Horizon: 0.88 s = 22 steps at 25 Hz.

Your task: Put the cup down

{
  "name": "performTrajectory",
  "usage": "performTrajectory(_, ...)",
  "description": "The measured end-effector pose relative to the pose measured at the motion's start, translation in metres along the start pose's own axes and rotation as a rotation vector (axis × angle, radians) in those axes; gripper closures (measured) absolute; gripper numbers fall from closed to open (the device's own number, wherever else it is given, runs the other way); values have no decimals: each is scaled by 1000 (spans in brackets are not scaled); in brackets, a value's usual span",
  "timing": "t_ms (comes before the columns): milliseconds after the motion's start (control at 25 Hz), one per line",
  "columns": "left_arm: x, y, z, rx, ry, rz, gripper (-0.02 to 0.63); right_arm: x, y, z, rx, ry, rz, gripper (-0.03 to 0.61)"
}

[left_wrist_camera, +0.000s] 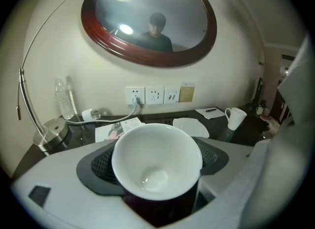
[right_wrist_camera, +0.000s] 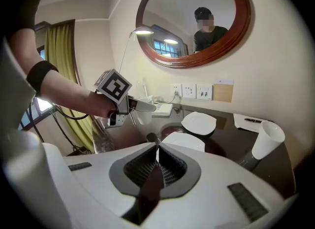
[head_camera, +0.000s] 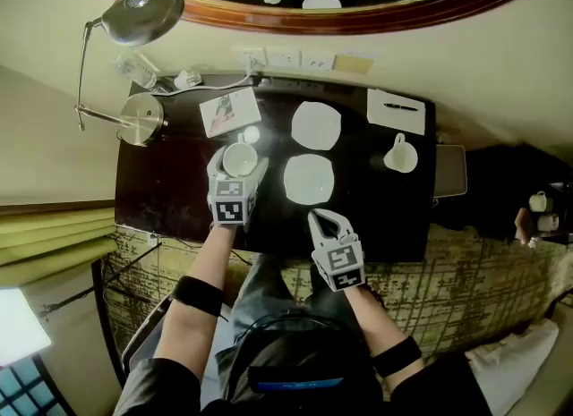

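Note:
A white cup (head_camera: pixel 239 158) hangs over the dark table (head_camera: pixel 170 186), left of centre, with my left gripper (head_camera: pixel 237 171) shut on it. In the left gripper view the cup (left_wrist_camera: pixel 157 161) fills the space between the dark pads (left_wrist_camera: pixel 98 166), its mouth facing the camera and empty. My right gripper (head_camera: pixel 328 218) is over the table's near edge, shut with nothing in it; its pads (right_wrist_camera: pixel 147 166) meet in the right gripper view. From there the left gripper with the cup (right_wrist_camera: pixel 142 111) shows at the left.
Two white saucers (head_camera: pixel 309 179) (head_camera: pixel 316 125) lie at the table's middle. A second white mug (head_camera: pixel 400 155) stands at the right, a notepad with a pen (head_camera: pixel 395 110) behind it. A booklet (head_camera: pixel 228 112), a lamp base (head_camera: pixel 141 119) and a water bottle (left_wrist_camera: pixel 64 100) are at the back left.

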<state>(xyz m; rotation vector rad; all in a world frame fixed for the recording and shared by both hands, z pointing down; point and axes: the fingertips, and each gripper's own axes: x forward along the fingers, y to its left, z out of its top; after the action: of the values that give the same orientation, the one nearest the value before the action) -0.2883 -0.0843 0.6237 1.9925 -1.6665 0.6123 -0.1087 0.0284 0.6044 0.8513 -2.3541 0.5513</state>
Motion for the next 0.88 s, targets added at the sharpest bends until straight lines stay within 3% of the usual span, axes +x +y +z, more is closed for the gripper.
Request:
performTrajectory(400,-3,30,-37,2,6,14,172,-1,13,2,-33,19,-6,548)
performTrajectory(880,5,32,-61,0,4,29,170,-7,6,-3,-35,27,-34,548)
